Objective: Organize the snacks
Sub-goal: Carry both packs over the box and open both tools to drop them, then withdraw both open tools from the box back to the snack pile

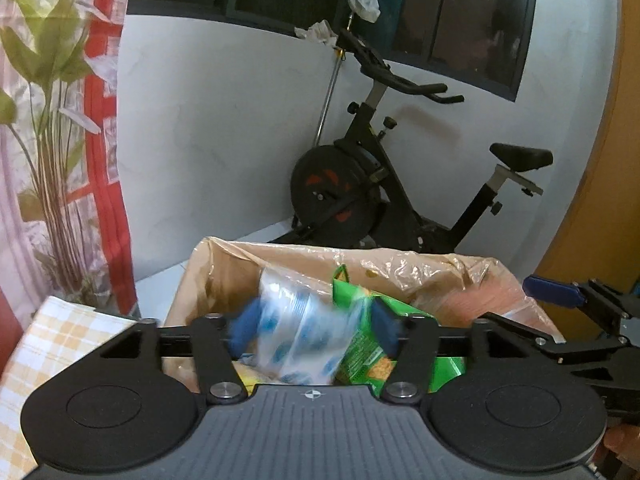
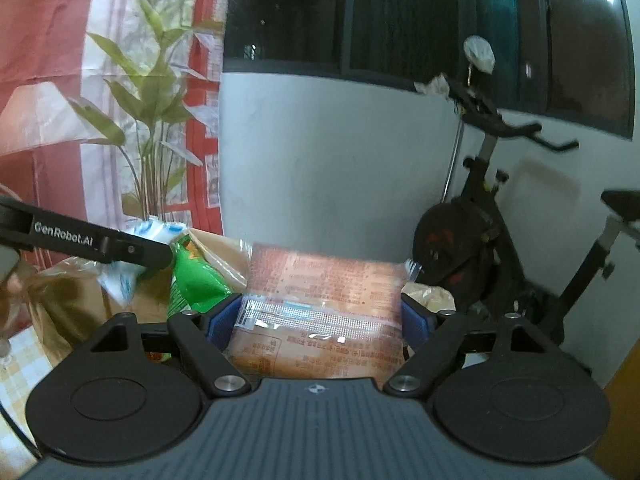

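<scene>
My left gripper [image 1: 312, 330] is shut on a clear snack packet with blue print [image 1: 296, 336] and holds it over a cardboard box [image 1: 188, 284] lined with clear plastic. A green snack bag [image 1: 372, 344] lies in the box beside it. My right gripper [image 2: 320, 320] is shut on a wide orange snack packet [image 2: 324, 292] with dense printed text, held just right of the box. The left gripper's arm shows in the right wrist view [image 2: 92, 240], next to the green bag [image 2: 196, 276]. The right gripper's blue finger [image 1: 554, 290] shows at the right of the left wrist view.
A black exercise bike [image 1: 380, 184] stands against the white wall behind the box. A floral curtain [image 1: 52, 120] hangs at the left. A yellow checked cloth [image 1: 44, 352] covers the surface left of the box. A dark window [image 2: 400, 20] runs above.
</scene>
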The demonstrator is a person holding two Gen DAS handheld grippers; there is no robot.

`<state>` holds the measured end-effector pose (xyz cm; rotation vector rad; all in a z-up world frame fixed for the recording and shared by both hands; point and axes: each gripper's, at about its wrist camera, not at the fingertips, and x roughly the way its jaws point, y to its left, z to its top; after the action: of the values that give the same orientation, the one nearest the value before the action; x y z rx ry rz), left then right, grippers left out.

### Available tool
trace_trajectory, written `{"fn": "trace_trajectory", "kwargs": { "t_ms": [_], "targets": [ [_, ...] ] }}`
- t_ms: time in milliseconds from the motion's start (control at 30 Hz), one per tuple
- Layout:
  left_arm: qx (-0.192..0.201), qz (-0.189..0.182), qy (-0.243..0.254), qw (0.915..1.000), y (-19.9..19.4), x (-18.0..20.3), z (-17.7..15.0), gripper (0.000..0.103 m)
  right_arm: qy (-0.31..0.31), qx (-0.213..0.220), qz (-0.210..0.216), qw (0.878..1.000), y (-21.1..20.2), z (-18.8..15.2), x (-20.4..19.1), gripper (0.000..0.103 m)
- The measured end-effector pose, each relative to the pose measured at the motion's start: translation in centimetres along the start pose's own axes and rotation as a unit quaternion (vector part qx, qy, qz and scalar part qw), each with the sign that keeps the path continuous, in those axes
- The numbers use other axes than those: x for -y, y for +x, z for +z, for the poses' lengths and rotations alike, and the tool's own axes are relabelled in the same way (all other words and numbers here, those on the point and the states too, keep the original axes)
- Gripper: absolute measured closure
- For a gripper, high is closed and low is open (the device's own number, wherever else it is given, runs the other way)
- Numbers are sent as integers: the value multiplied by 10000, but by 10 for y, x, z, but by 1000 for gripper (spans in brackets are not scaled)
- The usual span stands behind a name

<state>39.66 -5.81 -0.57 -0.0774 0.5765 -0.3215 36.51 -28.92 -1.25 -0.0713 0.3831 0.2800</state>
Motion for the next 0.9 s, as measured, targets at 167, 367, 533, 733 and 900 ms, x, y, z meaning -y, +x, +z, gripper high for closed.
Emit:
{"fn": "trace_trajectory", "kwargs": {
  "t_ms": [167, 367, 533, 733, 900],
  "targets": [
    [81, 10, 55, 10000, -5, 3, 1, 31, 185, 32, 31, 9998, -4, 3, 6, 13],
    [173, 92, 116, 9997, -29, 3, -4, 31, 225, 69, 61, 9997, -20, 0, 3, 13],
    [234, 187, 61, 9995, -59, -1, -18, 31, 250, 181, 100, 9995, -45, -4, -5, 13],
    [249, 349, 61, 9991, -100, -4, -45, 31, 281, 305, 125, 9991, -78, -16, -19, 13],
    [257, 586, 62, 9979, -133, -8, -82, 31, 259, 465, 181, 9984, -107, -39, -38, 13]
  ]
}}
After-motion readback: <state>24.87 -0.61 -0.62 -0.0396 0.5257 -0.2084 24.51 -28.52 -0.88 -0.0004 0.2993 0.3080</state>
